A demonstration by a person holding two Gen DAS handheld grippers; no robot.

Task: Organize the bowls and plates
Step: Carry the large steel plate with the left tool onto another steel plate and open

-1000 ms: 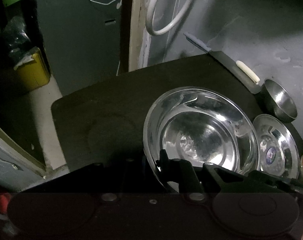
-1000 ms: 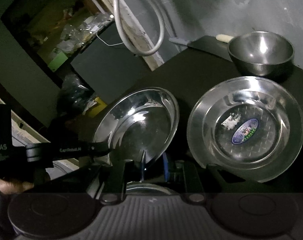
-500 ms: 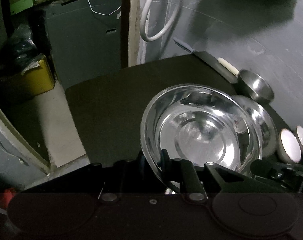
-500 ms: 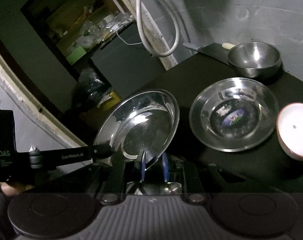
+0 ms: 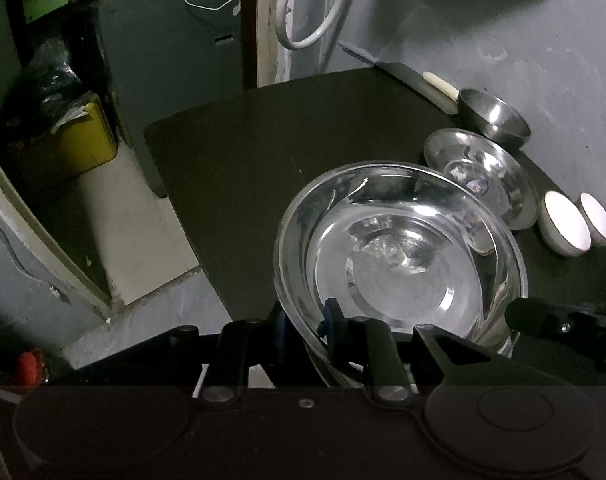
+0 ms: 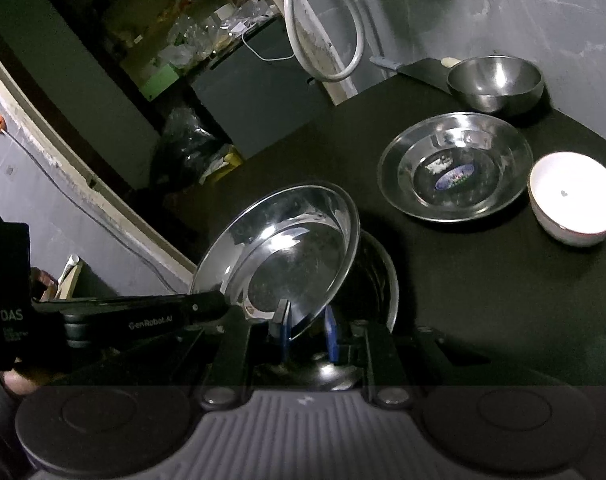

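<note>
Both tongs, left and right, pinch the tilted plate's near rim; uneven pull could slip it onto the counter.

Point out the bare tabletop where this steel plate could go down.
The dark table's left half is bare, from its doorway-side edge across to the held steel plate. A second patch lies right of that plate, nearer than the white bowl, at. The far right is crowded: stickered plate, steel bowl, white bowls.

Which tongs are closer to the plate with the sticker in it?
Right. The right tongs grip the tilted plate on the side toward the stickered plate; the left tongs hold its opposite edge, farther away.
</note>
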